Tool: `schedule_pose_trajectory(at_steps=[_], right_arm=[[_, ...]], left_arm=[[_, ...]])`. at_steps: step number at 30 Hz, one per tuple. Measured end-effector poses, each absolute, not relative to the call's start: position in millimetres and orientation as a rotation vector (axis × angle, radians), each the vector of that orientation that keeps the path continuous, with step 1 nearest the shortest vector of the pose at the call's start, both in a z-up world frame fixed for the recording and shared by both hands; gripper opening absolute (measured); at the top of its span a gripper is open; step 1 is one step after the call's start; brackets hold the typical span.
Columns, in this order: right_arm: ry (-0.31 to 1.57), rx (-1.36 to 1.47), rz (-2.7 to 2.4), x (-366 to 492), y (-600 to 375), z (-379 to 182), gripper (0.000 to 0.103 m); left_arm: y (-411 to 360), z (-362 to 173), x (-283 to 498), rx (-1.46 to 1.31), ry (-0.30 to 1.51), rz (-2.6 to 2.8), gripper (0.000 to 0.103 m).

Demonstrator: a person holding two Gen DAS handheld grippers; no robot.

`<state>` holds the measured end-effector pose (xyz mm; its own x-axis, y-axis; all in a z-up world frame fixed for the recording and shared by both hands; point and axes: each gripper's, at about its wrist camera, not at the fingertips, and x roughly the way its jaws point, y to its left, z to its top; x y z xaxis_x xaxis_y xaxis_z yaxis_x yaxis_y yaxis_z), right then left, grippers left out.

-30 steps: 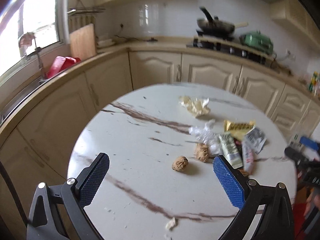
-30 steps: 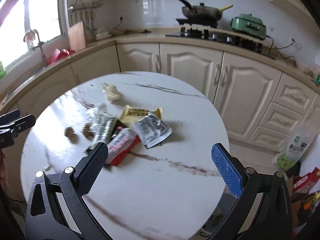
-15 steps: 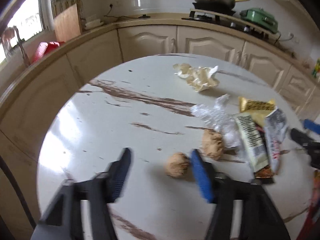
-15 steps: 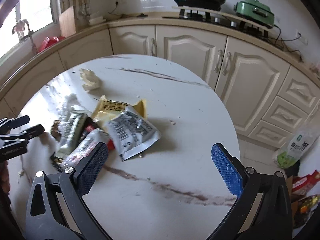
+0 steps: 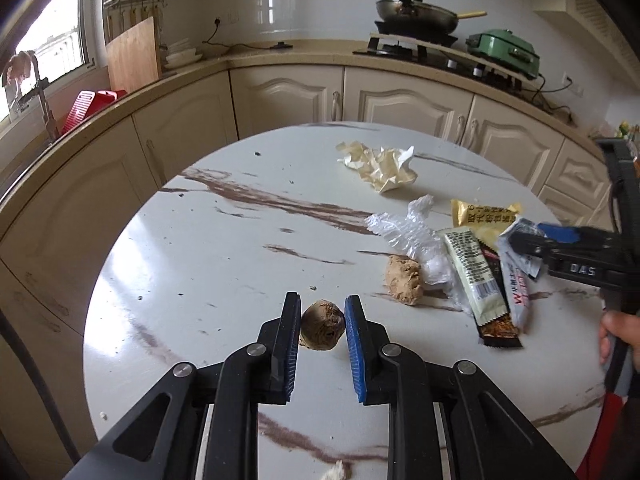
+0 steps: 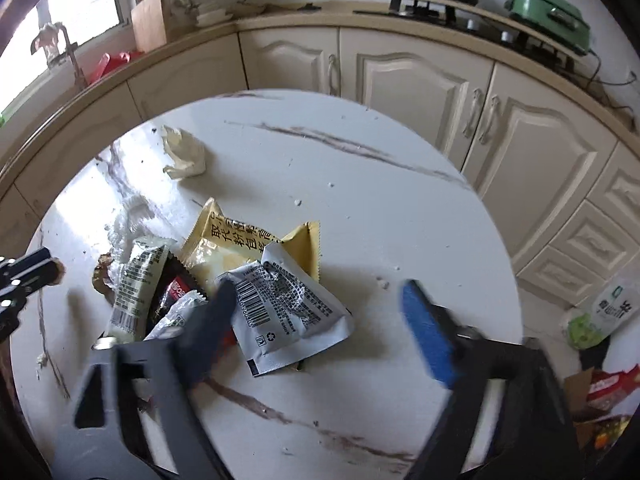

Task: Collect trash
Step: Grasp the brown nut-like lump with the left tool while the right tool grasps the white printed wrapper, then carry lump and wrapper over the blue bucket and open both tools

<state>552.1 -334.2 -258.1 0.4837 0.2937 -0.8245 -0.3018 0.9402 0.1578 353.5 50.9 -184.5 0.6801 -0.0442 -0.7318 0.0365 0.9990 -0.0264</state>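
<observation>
Brown crumpled lump (image 5: 322,330) on the round marble worktop (image 5: 224,248) sits pinched in the left hand-held gripper (image 5: 322,314), whose jaws have just been closing. Right hand-held gripper (image 6: 320,300), jaws spread and also just closing, straddles a grey foil sachet (image 6: 288,312).

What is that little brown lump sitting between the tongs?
The brown lump is small, rounded and rough, matte tan with a darker hollow facing the camera. It rests on the white marbled table, between the fingers of the left tongs, which have just been closing around it. It lies apart from the wrappers.
</observation>
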Motion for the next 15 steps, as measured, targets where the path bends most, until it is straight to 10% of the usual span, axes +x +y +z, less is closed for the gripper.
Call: schedule_pose_trajectory(at_steps=[7, 15], right_arm=[[0.990, 0.039, 0.410, 528.8, -342.4, -250.2, 0.016], [0.930, 0.110, 0.493, 480.4, -357.3, -232.3, 0.010]], left_arm=[[34.3, -168.6, 299.9, -0.011, 0.779, -0.064, 0.018], [4.5, -143.2, 251.1, -0.006, 0.762, -0.110, 0.018]])
